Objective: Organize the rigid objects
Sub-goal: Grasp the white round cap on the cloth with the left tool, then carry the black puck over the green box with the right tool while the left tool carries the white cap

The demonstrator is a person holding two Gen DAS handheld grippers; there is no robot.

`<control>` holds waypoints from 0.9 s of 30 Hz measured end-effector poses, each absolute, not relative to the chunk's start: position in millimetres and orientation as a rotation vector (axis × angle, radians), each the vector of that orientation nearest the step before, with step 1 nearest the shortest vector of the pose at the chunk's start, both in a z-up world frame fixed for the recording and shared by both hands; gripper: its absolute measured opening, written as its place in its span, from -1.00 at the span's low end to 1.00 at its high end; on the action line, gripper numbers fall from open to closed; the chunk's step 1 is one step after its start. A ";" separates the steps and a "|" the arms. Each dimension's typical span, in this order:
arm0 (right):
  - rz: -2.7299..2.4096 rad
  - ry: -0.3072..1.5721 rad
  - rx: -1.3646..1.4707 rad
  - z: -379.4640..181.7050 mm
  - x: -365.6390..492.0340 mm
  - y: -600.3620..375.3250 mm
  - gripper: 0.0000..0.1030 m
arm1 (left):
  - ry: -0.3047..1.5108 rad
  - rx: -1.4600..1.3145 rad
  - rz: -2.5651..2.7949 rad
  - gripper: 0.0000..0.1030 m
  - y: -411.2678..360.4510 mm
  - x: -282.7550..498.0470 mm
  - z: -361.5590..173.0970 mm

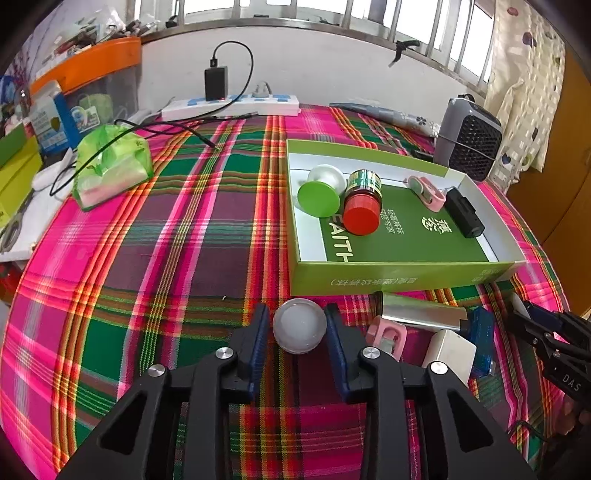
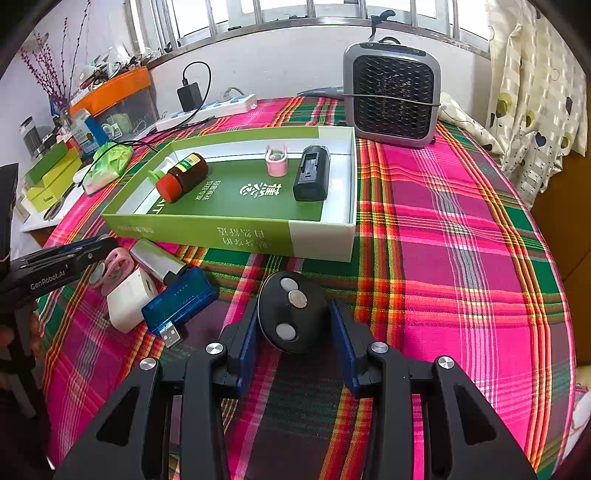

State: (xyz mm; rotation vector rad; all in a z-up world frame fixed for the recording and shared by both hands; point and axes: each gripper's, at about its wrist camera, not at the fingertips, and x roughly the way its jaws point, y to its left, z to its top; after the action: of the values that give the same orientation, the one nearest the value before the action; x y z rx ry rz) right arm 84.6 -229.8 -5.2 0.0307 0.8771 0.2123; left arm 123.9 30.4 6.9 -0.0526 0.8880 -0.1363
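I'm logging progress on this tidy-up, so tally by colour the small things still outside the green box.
White: 2 (round lid, charger)
Pink: 1 (clip)
Silver: 1 (case)
Blue: 1 (USB tester)
Black: 1 (round device)
Total: 6

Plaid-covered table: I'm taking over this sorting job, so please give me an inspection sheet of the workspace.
Surface: pink-and-green plaid cloth, lying flat.
Job's things: open green cardboard box holds a red-capped brown bottle, a green-lidded white bottle, a pink clip and a black rectangular device; a blue clear USB stick and a white plastic cube lie outside it.
Clutter: green tissue pack, orange-lidded bin.
Grippers: left gripper fingers shut on a round white cap; right gripper on a black oval gadget.
Cables: black charger cable above a white power strip.
Surroundings: grey fan heater, barred window.
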 end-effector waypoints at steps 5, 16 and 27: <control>0.212 0.877 0.030 -5.2 84.6 -229.8 -0.24 | 0.887 -0.055 -0.139 -0.48 30.4 123.3 6.7; 0.211 0.877 0.029 -4.9 84.5 -229.6 -0.24 | 0.887 -0.060 -0.140 -0.48 30.6 122.6 7.0; 0.209 0.865 0.012 -3.0 83.4 -227.7 -0.24 | 0.871 -0.063 -0.152 -0.48 29.4 119.7 11.6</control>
State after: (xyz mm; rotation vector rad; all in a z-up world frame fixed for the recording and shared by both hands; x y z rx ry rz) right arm 83.4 -227.7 -3.0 0.0124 0.8649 0.2090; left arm 119.7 29.4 11.6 -0.0633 0.8707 -0.1517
